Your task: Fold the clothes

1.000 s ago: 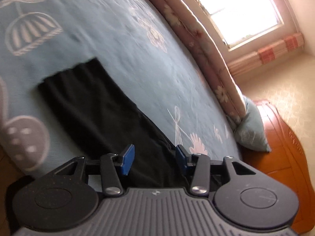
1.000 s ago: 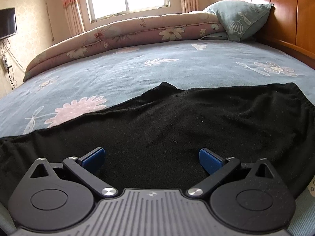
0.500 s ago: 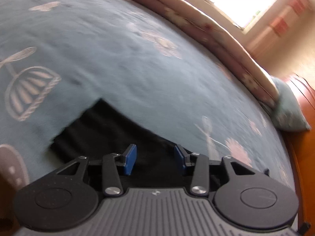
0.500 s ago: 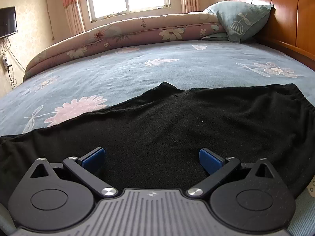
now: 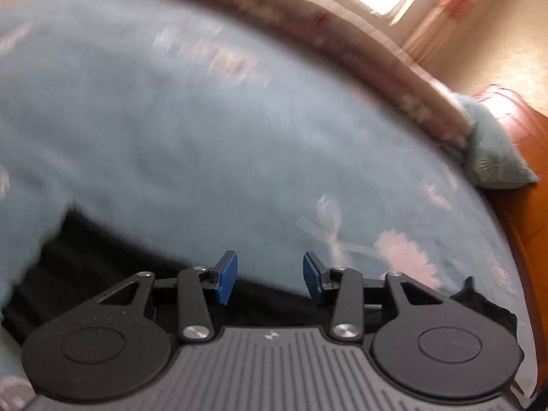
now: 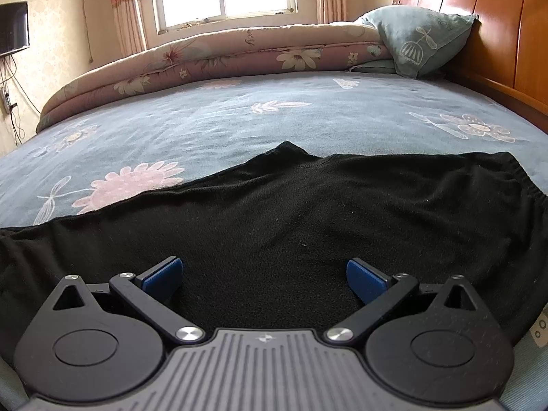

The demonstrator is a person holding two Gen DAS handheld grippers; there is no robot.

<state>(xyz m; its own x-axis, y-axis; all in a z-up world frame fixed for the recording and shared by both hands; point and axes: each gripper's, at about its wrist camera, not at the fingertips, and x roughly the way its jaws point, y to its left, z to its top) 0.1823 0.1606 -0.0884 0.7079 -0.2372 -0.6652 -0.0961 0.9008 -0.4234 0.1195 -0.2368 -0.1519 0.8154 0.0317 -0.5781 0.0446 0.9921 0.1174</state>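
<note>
Left wrist view: bed (image 5: 205,137) and quilt (image 5: 308,34) are motion-blurred. My right gripper (image 6: 265,275) body hides the black garment's (image 6: 308,222) near edge.

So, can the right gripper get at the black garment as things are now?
Probably yes. The right gripper is open just over the black garment, which lies flat on the bed sheet, and nothing lies between them.

1 black garment (image 6: 308,219) – 1 pillow (image 6: 421,44), 1 quilt (image 6: 219,54).
</note>
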